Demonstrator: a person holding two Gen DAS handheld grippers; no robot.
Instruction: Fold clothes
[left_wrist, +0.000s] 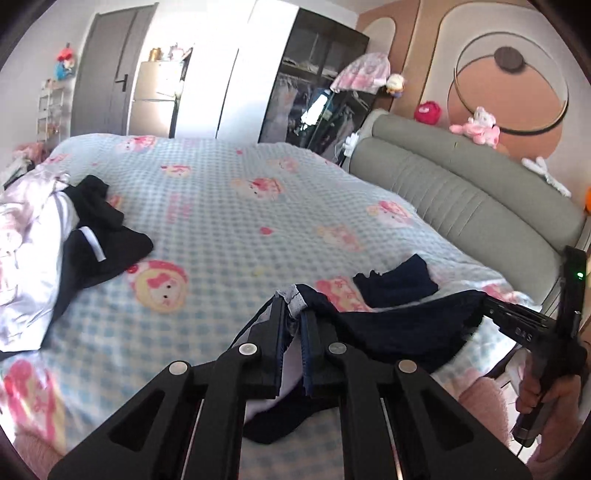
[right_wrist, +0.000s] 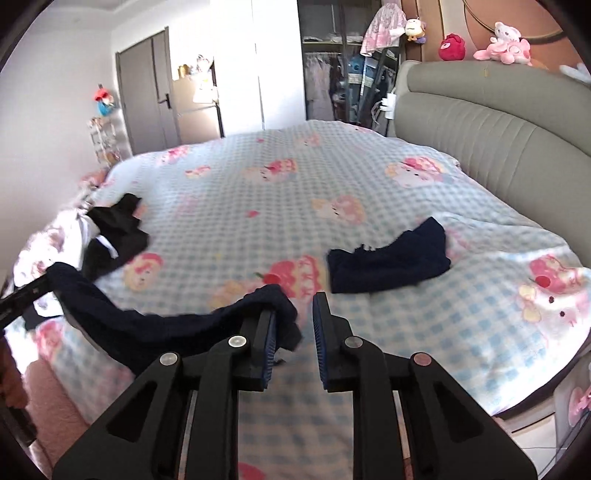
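We hold a dark navy garment stretched above the near edge of the bed, between our two claws. The left claw is closed on one end of it: its fingers pinch a bunched edge with a pale patterned lining showing at the tips, and more of the cloth hangs down between and below the fingers. In the right wrist view the right claw stands open, its blue pads apart with checked bedspread visible in the gap; the other end of the garment is draped over the tip of its left finger and is not pinched. From there the cloth sags in a band back toward the left claw, seen at the left edge of that view.

Beyond the garment, toward the grey padded headboard, a smaller dark navy piece lies crumpled on the bedspread, apart from what we hold. On the far side of the bed from the headboard sits a heap of black clothing with a white stripe, lying against white and pale pink cloth.
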